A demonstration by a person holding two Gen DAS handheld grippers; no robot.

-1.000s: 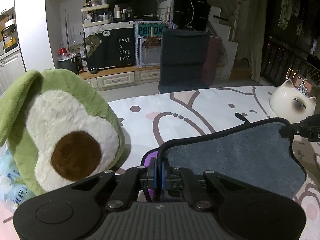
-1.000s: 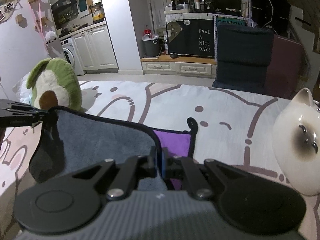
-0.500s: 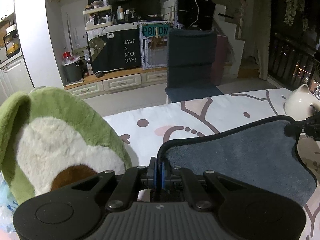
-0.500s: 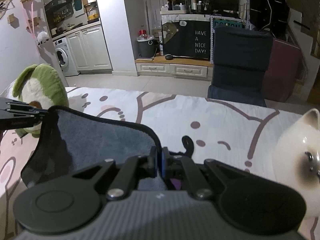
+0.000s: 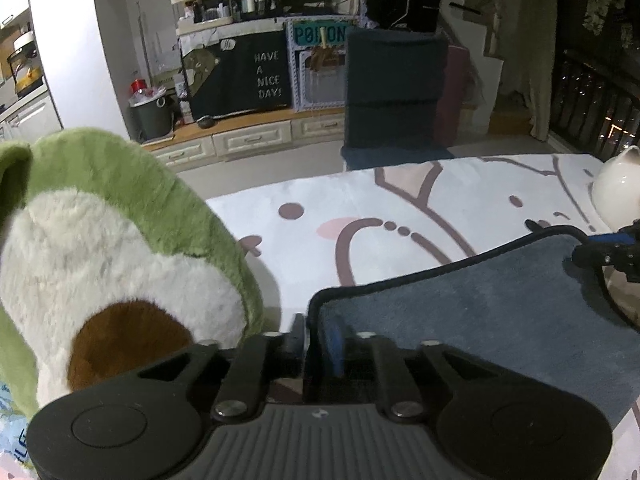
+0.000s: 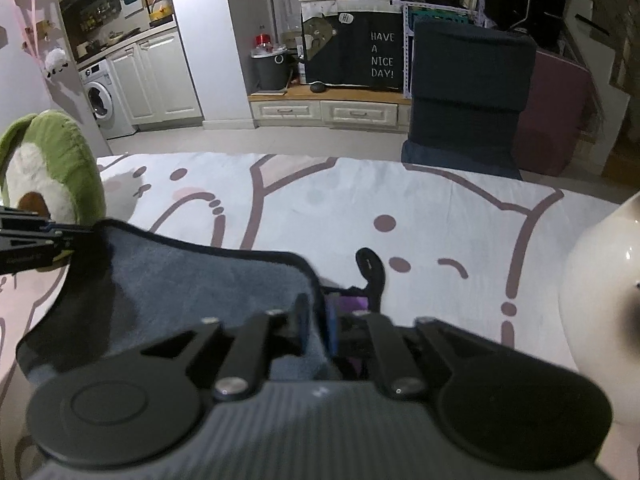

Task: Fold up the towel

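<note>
Both the left claw (image 5: 318,340) and right claw (image 6: 318,320) pinch the towel (image 5: 480,300) (grey side up).

Dim indoor light — fisheye-bent edges, slight blur

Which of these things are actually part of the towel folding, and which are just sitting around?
In the job:
grey towel
left gripper, clamped on one corner
right gripper, clamped on another corner

Just lying about:
avocado plush
white cat figure
printed bedsheet
</note>
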